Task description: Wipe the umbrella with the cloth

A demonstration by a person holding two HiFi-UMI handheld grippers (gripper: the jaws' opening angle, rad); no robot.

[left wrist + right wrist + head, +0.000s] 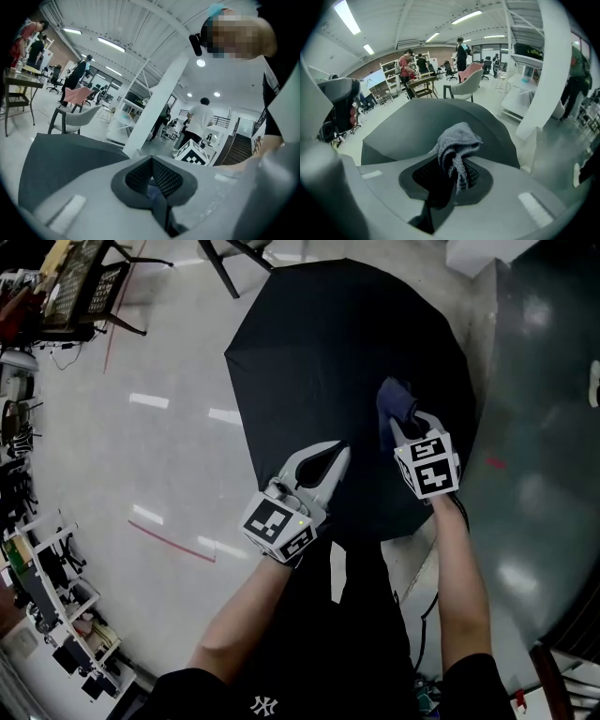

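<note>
one cloth clamped in right hand-held gripper.

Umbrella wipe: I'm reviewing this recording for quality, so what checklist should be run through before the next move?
1. Cloth gripped: ok. The right gripper has its jaws shut on the cloth, which bunches out past them.
2. Umbrella open, canopy facing up: ok. It lies spread on the floor.
3. Cloth touching the canopy: cannot tell. The head view shows it over the black fabric, but contact is not visible.
4. Left gripper steadying the umbrella: cannot tell. Its jaws are together above the canopy's near edge, and no grip on the fabric shows.
</note>
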